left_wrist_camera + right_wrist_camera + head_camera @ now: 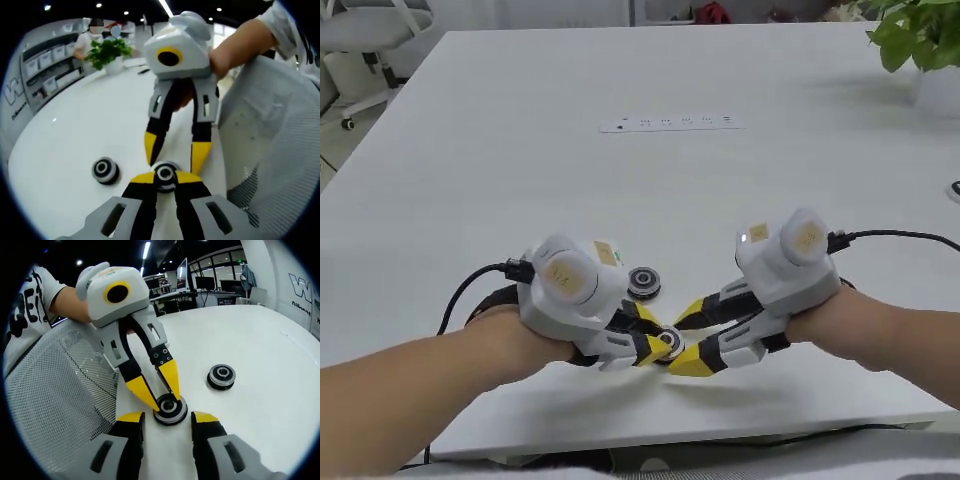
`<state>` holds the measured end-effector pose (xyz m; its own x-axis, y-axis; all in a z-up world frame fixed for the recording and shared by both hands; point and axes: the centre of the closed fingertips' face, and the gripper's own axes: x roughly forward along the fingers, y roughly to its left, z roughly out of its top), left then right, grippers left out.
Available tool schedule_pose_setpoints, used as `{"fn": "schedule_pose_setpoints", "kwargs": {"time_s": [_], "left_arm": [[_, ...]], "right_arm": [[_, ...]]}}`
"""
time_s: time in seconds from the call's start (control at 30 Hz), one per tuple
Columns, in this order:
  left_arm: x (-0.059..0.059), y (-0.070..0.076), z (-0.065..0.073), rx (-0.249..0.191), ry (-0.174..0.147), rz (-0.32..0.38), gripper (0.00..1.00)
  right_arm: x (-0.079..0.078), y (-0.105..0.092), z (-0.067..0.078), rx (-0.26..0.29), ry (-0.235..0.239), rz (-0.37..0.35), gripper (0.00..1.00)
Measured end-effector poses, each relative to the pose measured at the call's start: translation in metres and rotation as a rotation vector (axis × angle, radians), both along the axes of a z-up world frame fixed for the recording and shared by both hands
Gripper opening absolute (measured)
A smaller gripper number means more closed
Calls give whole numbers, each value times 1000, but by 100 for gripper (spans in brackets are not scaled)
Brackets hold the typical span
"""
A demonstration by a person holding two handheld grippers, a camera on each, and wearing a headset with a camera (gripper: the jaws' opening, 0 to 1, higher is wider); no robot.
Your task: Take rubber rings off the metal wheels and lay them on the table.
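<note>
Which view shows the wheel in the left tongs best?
Right gripper view: the wheel sits large, mostly uncovered, between the open right tongs. Left gripper view has the left tongs covering its sides; head view shows it small, half hidden.

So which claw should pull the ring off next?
Probably the right claw: it is open with its tips either side of the wheel, while the left claw is shut on it, holding it steady.

In the head view, mostly hidden under meeting fingers (692, 362): held wheel (669, 341); cannot tell rubber from metal there. In the right gripper view, upper left rim covered by a yellow finger (142, 390). Cut off by the top edge: plant (918, 35), chair (370, 25). Too small to read: power strip (672, 124) markings. Cropped at the right edge, unidentifiable: dark object (955, 190).
</note>
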<state>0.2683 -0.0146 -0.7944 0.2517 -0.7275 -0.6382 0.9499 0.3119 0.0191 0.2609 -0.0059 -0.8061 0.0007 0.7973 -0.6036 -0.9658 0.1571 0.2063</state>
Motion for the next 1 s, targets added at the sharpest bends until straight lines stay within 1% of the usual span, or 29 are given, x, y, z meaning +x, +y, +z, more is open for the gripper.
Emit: {"fn": "schedule_pose_setpoints", "kwargs": {"time_s": [0.1, 0.2, 0.43, 1.0], "left_arm": [[0, 0, 0, 0, -2, 0, 13], [0, 0, 0, 0, -4, 0, 13], [-1, 0, 0, -1, -5, 0, 13], [-1, 1, -1, -5, -4, 3, 13]], "right_arm": [[-1, 1, 0, 5, 6, -3, 31], [0, 0, -3, -8, -4, -4, 28], [2, -1, -3, -4, -6, -14, 24], [1, -5, -3, -18, -22, 4, 21]]}}
